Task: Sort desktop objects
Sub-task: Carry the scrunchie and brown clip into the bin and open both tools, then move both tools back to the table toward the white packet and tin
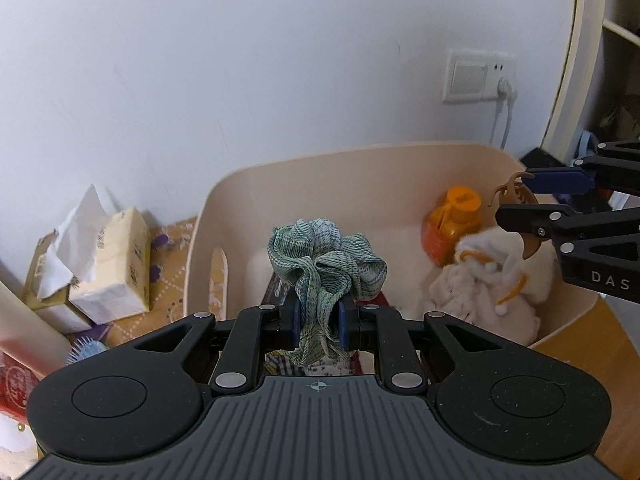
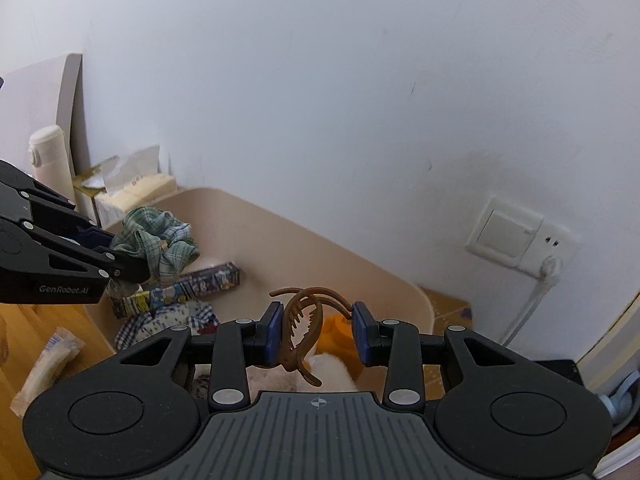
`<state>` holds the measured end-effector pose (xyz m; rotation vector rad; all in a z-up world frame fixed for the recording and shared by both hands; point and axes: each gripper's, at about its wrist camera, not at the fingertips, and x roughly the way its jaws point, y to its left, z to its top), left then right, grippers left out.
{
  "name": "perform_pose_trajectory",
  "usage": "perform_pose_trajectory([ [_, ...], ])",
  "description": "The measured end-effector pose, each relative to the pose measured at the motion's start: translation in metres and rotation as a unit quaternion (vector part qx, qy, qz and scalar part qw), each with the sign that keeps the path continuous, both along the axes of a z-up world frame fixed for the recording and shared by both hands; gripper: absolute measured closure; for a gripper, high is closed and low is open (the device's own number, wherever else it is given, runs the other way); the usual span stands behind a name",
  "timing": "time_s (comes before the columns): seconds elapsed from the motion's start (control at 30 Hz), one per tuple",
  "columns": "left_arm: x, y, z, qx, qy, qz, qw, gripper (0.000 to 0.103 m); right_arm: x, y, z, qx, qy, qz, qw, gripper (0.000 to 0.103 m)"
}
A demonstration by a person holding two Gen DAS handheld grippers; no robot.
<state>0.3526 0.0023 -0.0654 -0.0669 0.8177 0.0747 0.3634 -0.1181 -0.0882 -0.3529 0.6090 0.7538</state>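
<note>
Two grippers hang over one cream plastic bin [image 1: 400, 164], each with something in its grip. From the left wrist camera, the left gripper [image 1: 319, 322] has its blue pads drawn in tight on a green and white scrunchie [image 1: 326, 260], whose ruffled loop stands up above the fingertips while a strip of the fabric hangs down between them. The right gripper [image 1: 516, 196] shows at the right edge of this view, above the near right part of the bin, with a brown claw hair clip [image 1: 516, 194] between its fingers.

That camera alone shows an orange bottle [image 1: 452, 228] lying against the bin's far wall beside a fluffy white plush item [image 1: 480, 288] with yellow loops, both resting on the bin floor. Outside the bin to the left it shows a tissue pack [image 1: 116, 264] and a blue hairbrush [image 1: 86, 350] on a patterned cloth [image 1: 172, 276].

Only the right wrist camera shows the grip on the clip [image 2: 302, 332] closely: the jaws of the right gripper [image 2: 316, 332] stand partly apart, the clip body against the left pad and a curved prong reaching the right pad. It also shows a printed box [image 2: 208, 278] and checked fabric [image 2: 160, 324] in the bin under the left gripper [image 2: 132, 258], a white flask [image 2: 50, 160] by the wall, and a wrapped packet [image 2: 48, 364] on the wooden desk [image 2: 24, 332]
</note>
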Motion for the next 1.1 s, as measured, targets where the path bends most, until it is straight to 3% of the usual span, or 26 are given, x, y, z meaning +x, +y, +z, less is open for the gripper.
perform_pose_trajectory([
  [0.1,0.003,0.000,-0.008,0.000,0.013,-0.001,0.9999,0.084,0.005,0.004,-0.011,-0.009,0.013,0.000,1.000,0.069],
  [0.27,0.004,0.004,-0.013,-0.013,0.029,0.017,0.9993,0.068,0.008,0.006,-0.024,-0.017,0.034,-0.004,0.999,0.068],
  [0.33,0.004,0.004,-0.012,-0.013,0.028,0.019,0.9994,0.060,0.008,0.005,-0.025,-0.017,0.039,-0.008,0.999,0.058],
  [0.4,0.003,0.003,-0.012,-0.004,0.025,0.021,0.9995,0.056,0.007,0.004,-0.025,-0.015,0.039,-0.011,0.999,0.057],
  [0.5,0.001,0.005,-0.010,-0.004,0.024,0.028,0.9993,0.048,0.004,0.002,-0.023,-0.014,0.035,-0.016,0.999,0.043],
  [0.67,-0.005,0.009,-0.005,-0.007,0.026,0.047,0.9986,0.039,-0.003,-0.004,-0.016,-0.009,0.031,-0.022,0.999,0.031],
  [0.73,-0.010,0.009,-0.002,0.000,0.021,0.061,0.9979,0.022,-0.006,-0.008,-0.013,-0.004,0.032,-0.028,0.999,0.025],
  [0.9,-0.022,0.014,0.005,0.007,0.013,0.077,0.9969,0.021,-0.017,-0.014,-0.004,-0.002,0.025,-0.036,0.999,0.014],
  [1.1,-0.040,0.014,0.015,0.011,0.004,0.081,0.9967,0.021,-0.030,-0.023,0.007,0.007,0.021,-0.045,0.999,0.009],
])
